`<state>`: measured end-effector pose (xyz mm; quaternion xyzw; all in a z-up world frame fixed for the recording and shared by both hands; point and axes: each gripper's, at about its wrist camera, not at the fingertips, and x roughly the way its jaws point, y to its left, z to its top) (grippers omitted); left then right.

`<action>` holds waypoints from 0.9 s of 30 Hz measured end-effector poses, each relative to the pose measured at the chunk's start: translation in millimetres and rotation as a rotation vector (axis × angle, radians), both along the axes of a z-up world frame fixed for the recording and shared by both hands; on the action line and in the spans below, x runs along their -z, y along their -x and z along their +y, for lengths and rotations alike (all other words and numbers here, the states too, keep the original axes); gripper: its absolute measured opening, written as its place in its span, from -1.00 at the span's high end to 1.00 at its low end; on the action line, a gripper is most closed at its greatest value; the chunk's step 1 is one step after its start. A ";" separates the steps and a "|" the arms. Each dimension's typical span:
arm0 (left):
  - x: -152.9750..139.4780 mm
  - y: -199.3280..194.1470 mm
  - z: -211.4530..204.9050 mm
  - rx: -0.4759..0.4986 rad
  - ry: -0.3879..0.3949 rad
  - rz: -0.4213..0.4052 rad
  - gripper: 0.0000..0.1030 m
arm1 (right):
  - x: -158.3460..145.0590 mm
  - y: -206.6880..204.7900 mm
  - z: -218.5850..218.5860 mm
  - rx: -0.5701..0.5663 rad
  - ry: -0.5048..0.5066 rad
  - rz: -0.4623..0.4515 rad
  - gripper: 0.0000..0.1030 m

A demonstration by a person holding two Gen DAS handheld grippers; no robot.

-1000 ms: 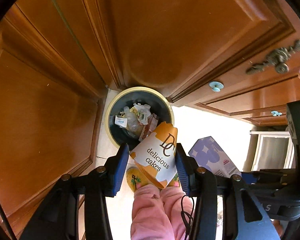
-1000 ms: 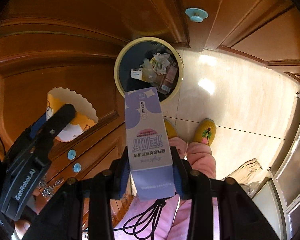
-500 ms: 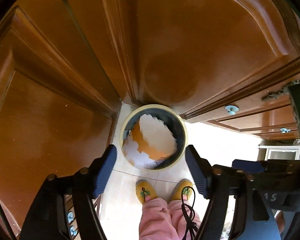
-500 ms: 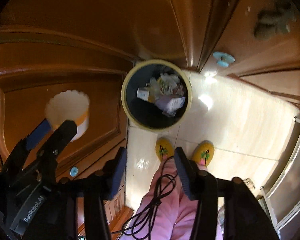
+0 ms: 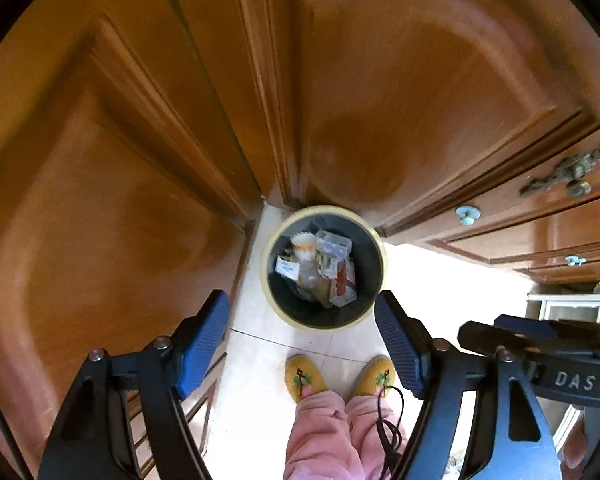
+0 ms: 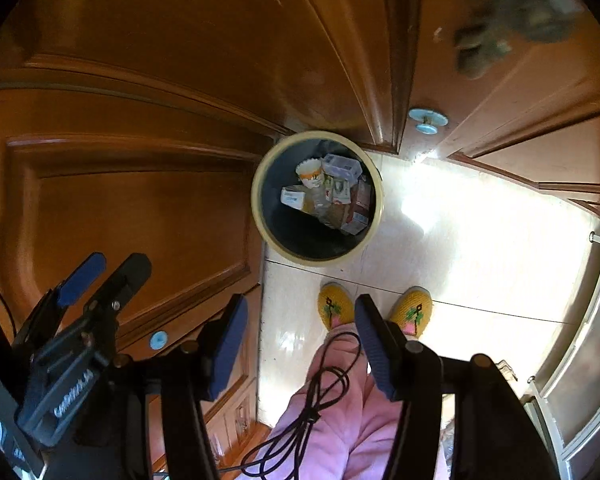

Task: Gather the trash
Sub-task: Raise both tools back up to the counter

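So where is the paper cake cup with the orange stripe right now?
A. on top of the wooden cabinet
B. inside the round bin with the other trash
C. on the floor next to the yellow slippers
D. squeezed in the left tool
B: the cake cup lies inside the bin among the other wrappers, and both the left tool and right tool are open with nothing in them.

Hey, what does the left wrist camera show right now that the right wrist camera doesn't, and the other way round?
Only the left wrist view shows the white cabinet at far right and the ornate metal handle in sharp focus. Only the right wrist view shows the steel appliance door along the right edge and the left tool from the side, open. Both show the yellow-rimmed trash bin with the paper cup and purple box inside, the yellow slippers, and the right tool, empty.
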<state>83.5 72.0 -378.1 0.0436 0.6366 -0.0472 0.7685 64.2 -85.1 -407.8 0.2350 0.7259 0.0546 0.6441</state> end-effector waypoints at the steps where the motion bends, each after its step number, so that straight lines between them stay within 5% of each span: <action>1: -16.0 3.7 -0.7 0.000 -0.007 -0.032 -0.43 | -9.4 3.3 -1.7 0.006 -0.005 -0.021 -0.09; 17: -272.1 0.0 -37.7 0.121 -0.069 -0.541 -0.46 | -241.3 29.3 -46.7 0.138 0.004 -0.446 -0.09; 21: -316.8 -9.4 -53.6 0.162 -0.168 -0.655 -0.64 | -296.2 24.8 -62.0 0.198 0.017 -0.539 -0.09; 27: -373.9 -31.4 -69.9 0.220 -0.176 -0.772 -0.75 | -364.0 19.8 -83.0 0.286 0.049 -0.680 -0.09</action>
